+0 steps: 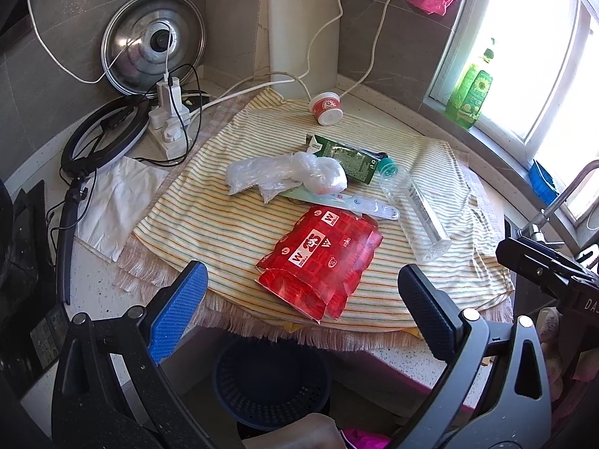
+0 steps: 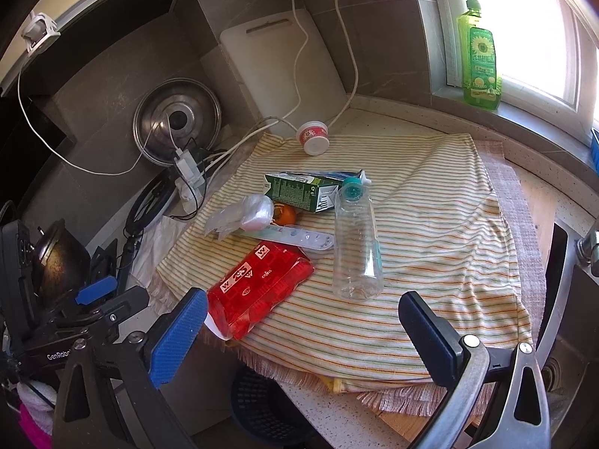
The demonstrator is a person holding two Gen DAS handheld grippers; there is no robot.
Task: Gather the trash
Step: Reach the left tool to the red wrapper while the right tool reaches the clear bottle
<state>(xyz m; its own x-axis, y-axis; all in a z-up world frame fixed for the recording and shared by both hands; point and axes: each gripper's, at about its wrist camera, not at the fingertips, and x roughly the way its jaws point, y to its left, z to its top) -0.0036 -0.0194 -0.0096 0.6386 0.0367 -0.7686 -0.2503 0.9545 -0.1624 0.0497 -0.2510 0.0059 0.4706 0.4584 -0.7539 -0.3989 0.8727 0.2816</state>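
Observation:
Trash lies on a striped cloth (image 1: 232, 232) (image 2: 430, 224): a red wrapper (image 1: 322, 258) (image 2: 258, 284), a clear plastic bottle (image 1: 415, 209) (image 2: 355, 239) on its side, a green carton (image 1: 344, 157) (image 2: 303, 191), a crumpled clear bag (image 1: 288, 176) (image 2: 243, 215), a white strip (image 1: 359, 204) (image 2: 295, 235) and a small tipped cup (image 1: 325, 106) (image 2: 312, 136). My left gripper (image 1: 303, 314) hangs open at the near edge, just short of the red wrapper. My right gripper (image 2: 303, 333) is open too, near the wrapper's corner. Both hold nothing.
A dark blue basket (image 1: 273, 381) (image 2: 262, 408) sits on the floor below the counter edge. Behind the cloth stand a pot lid (image 1: 153, 52), a white cutting board (image 1: 303, 30), a power strip (image 1: 168, 123) with cables, and a ring light (image 1: 101, 138). A green bottle (image 2: 481, 52) stands on the windowsill.

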